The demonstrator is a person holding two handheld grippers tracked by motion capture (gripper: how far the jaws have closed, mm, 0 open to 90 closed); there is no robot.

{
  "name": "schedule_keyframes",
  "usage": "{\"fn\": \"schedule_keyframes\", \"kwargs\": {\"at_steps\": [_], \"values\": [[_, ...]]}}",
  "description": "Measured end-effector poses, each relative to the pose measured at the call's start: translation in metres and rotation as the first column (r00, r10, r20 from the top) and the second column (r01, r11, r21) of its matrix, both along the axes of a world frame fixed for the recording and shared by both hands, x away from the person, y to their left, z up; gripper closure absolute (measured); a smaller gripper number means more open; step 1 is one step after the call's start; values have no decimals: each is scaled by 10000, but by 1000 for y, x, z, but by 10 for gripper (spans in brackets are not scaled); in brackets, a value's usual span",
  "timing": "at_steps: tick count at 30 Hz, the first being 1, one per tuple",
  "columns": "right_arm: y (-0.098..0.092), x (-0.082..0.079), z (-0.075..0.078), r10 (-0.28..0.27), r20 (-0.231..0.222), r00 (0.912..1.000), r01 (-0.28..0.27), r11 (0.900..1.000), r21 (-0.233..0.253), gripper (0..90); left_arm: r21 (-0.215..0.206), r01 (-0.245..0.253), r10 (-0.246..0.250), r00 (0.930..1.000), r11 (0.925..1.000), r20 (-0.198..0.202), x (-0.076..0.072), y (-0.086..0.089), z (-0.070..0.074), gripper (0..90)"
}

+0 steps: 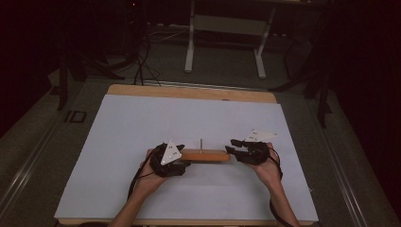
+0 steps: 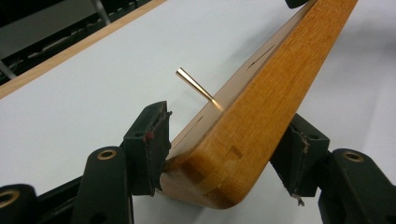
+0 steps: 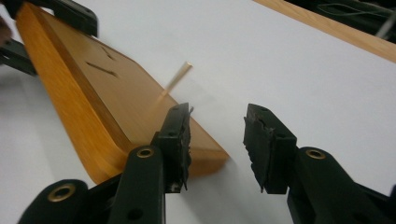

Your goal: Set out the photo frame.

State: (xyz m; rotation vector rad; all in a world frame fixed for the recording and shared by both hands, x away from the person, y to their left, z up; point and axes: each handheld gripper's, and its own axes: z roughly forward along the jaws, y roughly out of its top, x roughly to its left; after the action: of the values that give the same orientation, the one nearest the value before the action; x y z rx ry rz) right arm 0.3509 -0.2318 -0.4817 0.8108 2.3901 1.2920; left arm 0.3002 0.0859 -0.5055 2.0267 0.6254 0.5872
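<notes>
Right now the left gripper [image 2: 219, 149] is pinching the left end of a wooden board [image 1: 204, 155], its jaws pressing on both sides of the rounded corner, while the right gripper [image 3: 217, 144] is sitting at the board's right end with jaws spread and nothing between them. The board is lying near the middle of the white table [image 1: 142, 123], slightly toward the near edge, with a thin brass pin [image 2: 196, 87] standing up from its top face. Since only one end is being clamped, the far end could be sagging or swinging if the board is lifted, and the smooth varnished wood could be slipping out of the pads. The right gripper's left jaw is sitting just over the board's corner, so closing from there might be catching only the edge, or missing it. Whether the board is resting flat or already tilting off the table is hard to judge, and its underside is hidden. The slots in its top face are blurring in the right gripper view.
</notes>
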Motion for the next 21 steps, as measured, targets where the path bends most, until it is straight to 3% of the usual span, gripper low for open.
{"fn": "schedule_keyframes", "kwargs": {"at_steps": [6,11,14,19,21], "values": [[-10,-3,-13,103,-226,9997,-122,9965,-831,593,-302,-76,73,9999,9995,-108,4,2,1,430],[-9,-7,-22,868,-538,9948,-937,9851,-1441,616,-407,-95,88,9998,9991,-174,7,3,2,438],[-2,-8,-22,1261,-420,9911,-1307,9820,-1363,560,-479,-76,65,9997,9988,-224,8,4,2,439],[7,-6,-19,1410,-117,9899,-1414,9836,-1121,495,-556,-61,47,9997,9984,-257,9,5,2,442],[14,-1,-17,1490,98,9888,-1479,9862,-744,456,-586,-38,19,9995,9983,-324,11,6,3,444]]}}
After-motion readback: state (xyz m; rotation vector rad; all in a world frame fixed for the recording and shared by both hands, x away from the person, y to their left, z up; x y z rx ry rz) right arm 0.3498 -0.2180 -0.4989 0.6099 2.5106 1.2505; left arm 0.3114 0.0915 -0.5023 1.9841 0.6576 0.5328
